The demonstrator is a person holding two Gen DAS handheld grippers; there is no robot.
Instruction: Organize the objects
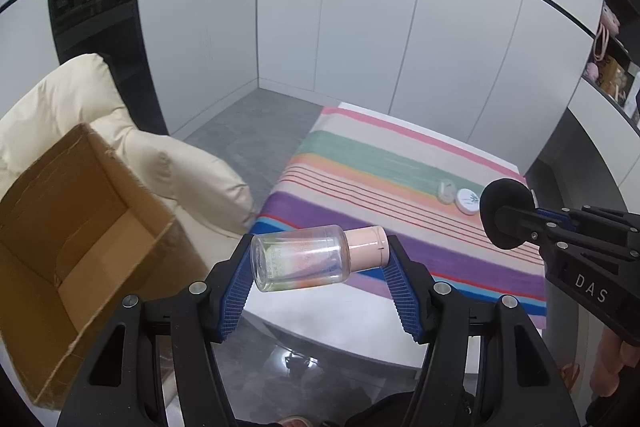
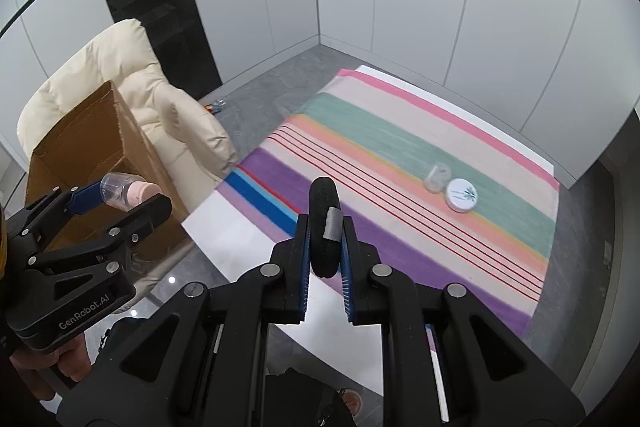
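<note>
Bottle [image 1: 304,259]: clear, pink cap, lying crosswise between the fingers [image 1: 236,287] of the left gripper [image 1: 320,283]. Base against the left pad, cap against the right pad; gripped end to end, fingers partly open around it. Held in the air off the desk's near-left corner, beside the box [image 1: 80,227], not over its opening as far as the left view shows. In the right view the same bottle [image 2: 124,191] sits in front of the box [image 2: 80,143].

Puff [image 2: 325,227]: black round pad with a grey tape strip, held on edge in the right gripper [image 2: 325,267]. Fingers [image 2: 304,267] nearly closed, clamped on its lower part. In the left view the puff [image 1: 506,213] sits at the right, over the striped cloth [image 1: 360,195].

Box: open-topped cardboard, resting on a cream armchair [image 1: 80,107] left of the desk [image 1: 340,327].

On the cloth, far right part: white round tin [image 2: 463,195] with a small clear jar [image 2: 437,178] just beside it, touching or nearly so. Both well apart from either gripper.

A hand [image 2: 52,355] shows under the left gripper's body in the right view.
</note>
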